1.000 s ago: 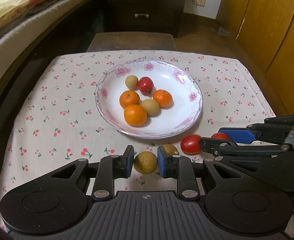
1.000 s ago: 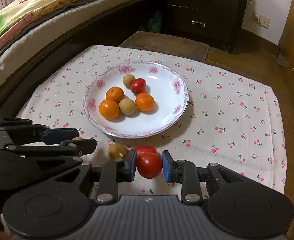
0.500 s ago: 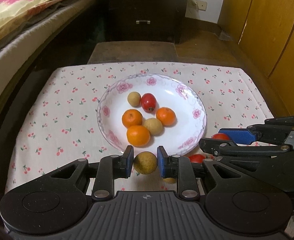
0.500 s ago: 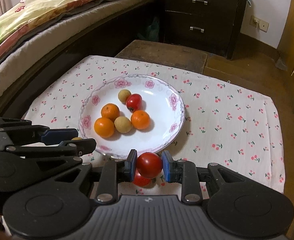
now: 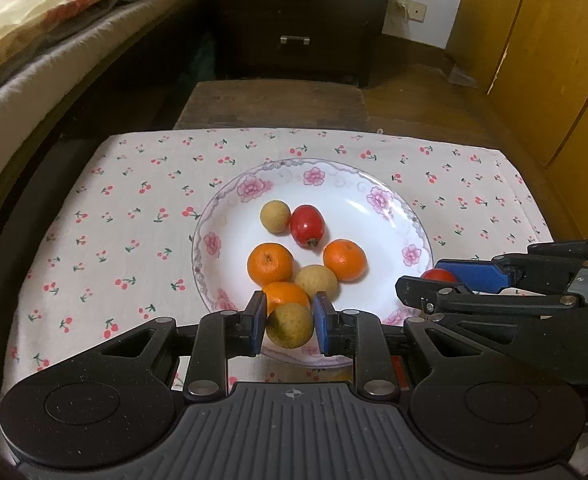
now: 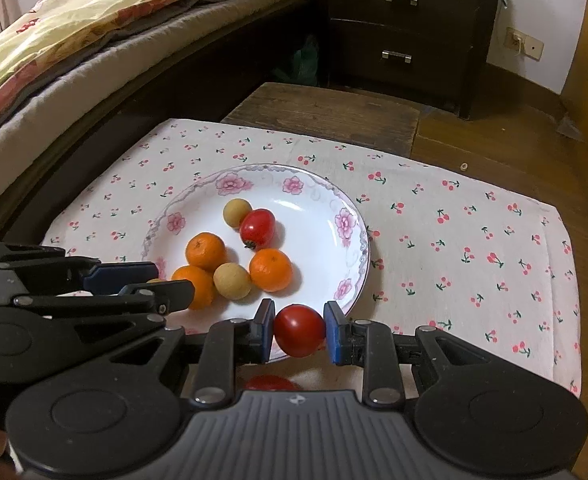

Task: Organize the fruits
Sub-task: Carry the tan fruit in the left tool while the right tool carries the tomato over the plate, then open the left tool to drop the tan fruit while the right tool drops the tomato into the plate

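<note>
A white floral plate (image 5: 378, 216) (image 6: 326, 216) on the cherry-print cloth holds three oranges (image 5: 270, 264), two tan longans (image 5: 275, 217) and a red tomato (image 5: 307, 225). My left gripper (image 5: 288, 322) is shut on a tan longan (image 5: 290, 325), held above the plate's near rim. My right gripper (image 6: 299, 336) is shut on a red tomato (image 6: 300, 336), held over the plate's near right rim. It also shows at the right of the left wrist view (image 5: 438, 276). Another red tomato (image 6: 268, 382) lies on the cloth below the right gripper, mostly hidden.
The cherry-print cloth (image 6: 474, 248) covers a low table. A wooden stool (image 5: 274, 102) stands behind it. A bed with a colourful quilt (image 6: 94, 32) runs along the left. A dark drawer cabinet (image 6: 406, 28) is at the back, wooden doors (image 5: 554, 60) at the right.
Both grippers have lifted their fruit off the cloth and moved forward over the plate's near rim. A longan and a tomato left on the cloth have dropped out of sight below them.
</note>
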`<state>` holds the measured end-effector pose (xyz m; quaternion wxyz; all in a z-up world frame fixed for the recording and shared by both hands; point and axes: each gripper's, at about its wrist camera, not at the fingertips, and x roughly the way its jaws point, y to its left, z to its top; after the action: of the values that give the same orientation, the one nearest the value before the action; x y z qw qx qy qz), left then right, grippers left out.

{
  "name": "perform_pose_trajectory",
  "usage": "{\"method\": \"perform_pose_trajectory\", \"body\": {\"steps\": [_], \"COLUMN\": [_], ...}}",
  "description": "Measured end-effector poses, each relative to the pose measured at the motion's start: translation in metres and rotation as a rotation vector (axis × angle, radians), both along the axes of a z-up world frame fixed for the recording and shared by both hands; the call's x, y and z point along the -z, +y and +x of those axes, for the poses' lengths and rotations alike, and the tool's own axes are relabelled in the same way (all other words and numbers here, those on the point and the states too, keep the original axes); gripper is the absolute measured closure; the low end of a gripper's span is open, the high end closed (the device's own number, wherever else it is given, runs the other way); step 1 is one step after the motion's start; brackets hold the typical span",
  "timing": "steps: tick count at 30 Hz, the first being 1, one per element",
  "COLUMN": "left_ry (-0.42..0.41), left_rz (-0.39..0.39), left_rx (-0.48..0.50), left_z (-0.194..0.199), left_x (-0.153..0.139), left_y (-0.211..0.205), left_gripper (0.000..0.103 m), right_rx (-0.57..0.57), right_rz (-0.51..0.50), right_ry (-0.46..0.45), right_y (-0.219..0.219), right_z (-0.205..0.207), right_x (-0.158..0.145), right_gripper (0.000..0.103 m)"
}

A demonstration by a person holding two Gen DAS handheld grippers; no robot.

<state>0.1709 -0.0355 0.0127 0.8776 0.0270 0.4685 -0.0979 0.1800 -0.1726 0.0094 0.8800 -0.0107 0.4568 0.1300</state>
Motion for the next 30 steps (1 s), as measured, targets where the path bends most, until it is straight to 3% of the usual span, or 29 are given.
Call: {"method": "perform_pose_trajectory", "body": {"steps": [30], "left_ry": [0.009], "left_rz": [-0.037], "left_rx": [-0.024], "left_z": [0.023], "left_x": [0.007], "left_y": [0.003], "left_gripper": [0.071], "right_rx": [0.020], "right_rz": [0.060], "right_ry": [0.003], "right_y": [-0.006], "right_z": [0.025], "right_x": [0.008], "right_gripper": [0.073]}}
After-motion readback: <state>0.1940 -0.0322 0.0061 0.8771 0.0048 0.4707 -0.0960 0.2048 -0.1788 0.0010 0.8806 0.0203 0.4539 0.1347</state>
